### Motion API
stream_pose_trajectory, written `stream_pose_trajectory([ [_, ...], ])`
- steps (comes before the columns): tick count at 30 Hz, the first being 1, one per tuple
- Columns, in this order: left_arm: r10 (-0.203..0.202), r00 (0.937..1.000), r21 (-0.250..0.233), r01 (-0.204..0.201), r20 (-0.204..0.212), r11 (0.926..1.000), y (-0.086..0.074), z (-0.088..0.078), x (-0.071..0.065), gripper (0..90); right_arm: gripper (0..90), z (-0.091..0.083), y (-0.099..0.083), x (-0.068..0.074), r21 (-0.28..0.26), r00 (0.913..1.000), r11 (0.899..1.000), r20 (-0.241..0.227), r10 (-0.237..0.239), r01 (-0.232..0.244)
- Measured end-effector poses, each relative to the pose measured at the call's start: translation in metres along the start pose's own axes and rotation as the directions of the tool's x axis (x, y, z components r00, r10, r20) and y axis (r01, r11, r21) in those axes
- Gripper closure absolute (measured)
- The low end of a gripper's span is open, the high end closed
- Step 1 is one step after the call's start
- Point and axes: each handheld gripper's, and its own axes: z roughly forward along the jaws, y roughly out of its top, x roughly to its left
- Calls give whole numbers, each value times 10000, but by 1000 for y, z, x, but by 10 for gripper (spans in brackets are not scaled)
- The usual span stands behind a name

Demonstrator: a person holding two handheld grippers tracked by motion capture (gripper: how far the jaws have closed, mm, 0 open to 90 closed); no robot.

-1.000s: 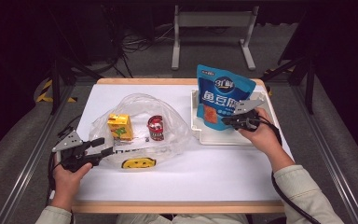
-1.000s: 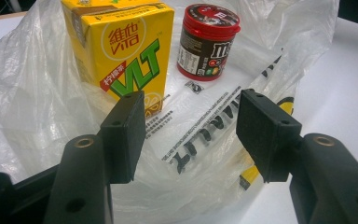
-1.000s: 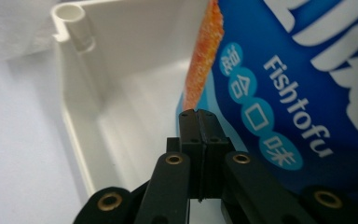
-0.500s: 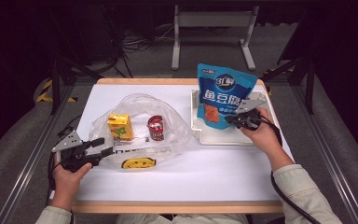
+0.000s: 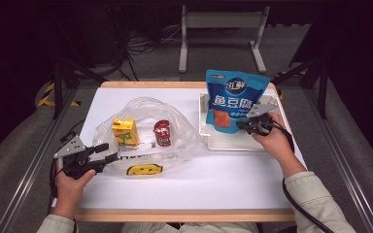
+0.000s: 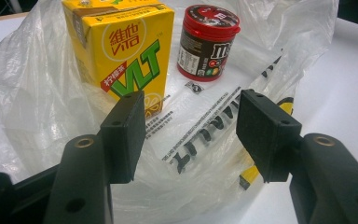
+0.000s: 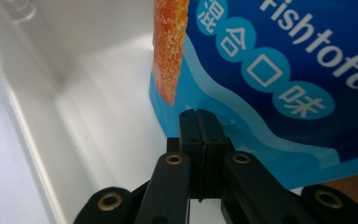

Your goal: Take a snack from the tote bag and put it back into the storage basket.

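A clear plastic bag (image 5: pixel 145 109) lies on the white table with a yellow juice box (image 5: pixel 125 132) and a red-lidded can (image 5: pixel 162 133) standing inside it. My left gripper (image 5: pixel 106 151) is at the bag's near left edge. Its jaws stand apart in the left gripper view (image 6: pixel 191 126), with bag film (image 6: pixel 37 93) below them, the juice box (image 6: pixel 121 51) and can (image 6: pixel 209 42) beyond. A blue snack pouch (image 5: pixel 233 99) stands upright in a white tray (image 5: pixel 233 143). My right gripper (image 5: pixel 240 126) is shut at the pouch's lower edge (image 7: pixel 284 70), its tips (image 7: pixel 199 114) pinching the bottom seam.
The tray's inner wall (image 7: pixel 98 130) runs left of the right jaws. Bare white table (image 5: pixel 199 179) lies in front of the bag and tray. A metal stand and cables sit on the floor beyond the table's far edge.
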Motion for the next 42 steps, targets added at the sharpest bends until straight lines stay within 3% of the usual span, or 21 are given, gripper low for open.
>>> stream_pose_trajectory([
  [5,-13,10000,1,13,-4,10000,0,0,0,431,900,-1,3,5,-73,9996,10000,-264,25,-27],
  [11,-18,10000,2,18,3,10000,0,0,0,431,852,-10,18,15,-573,9982,9984,-606,-18,-17],
  [14,24,10000,-5,-24,5,10000,0,0,0,431,798,-17,31,21,-1059,9957,9942,-923,66,-164],
  [20,-66,10000,-52,66,0,10000,0,-1,0,431,700,-23,47,30,-1487,9909,9883,-1341,138,-339],
  [23,-4,10000,21,4,11,10000,0,1,-1,431,643,-25,57,35,-1817,9839,9809,-1749,376,-698],
  [26,21,10000,1,-21,18,10000,0,-1,1,430,560,-27,69,42,-2049,9765,9753,-2122,384,-829],
  [29,-8,10000,-24,8,27,10000,0,-1,1,430,515,-27,77,46,-2199,9745,9725,-2227,262,-764],
  [34,6,10000,-38,-6,23,10000,0,-1,0,430,395,-25,95,54,-2532,9561,9607,-2906,371,-1142],
  [42,-43,10000,-87,43,-34,10000,-2,-5,-1,429,343,-14,124,69,-2712,9473,9592,-3201,-117,-798],
])
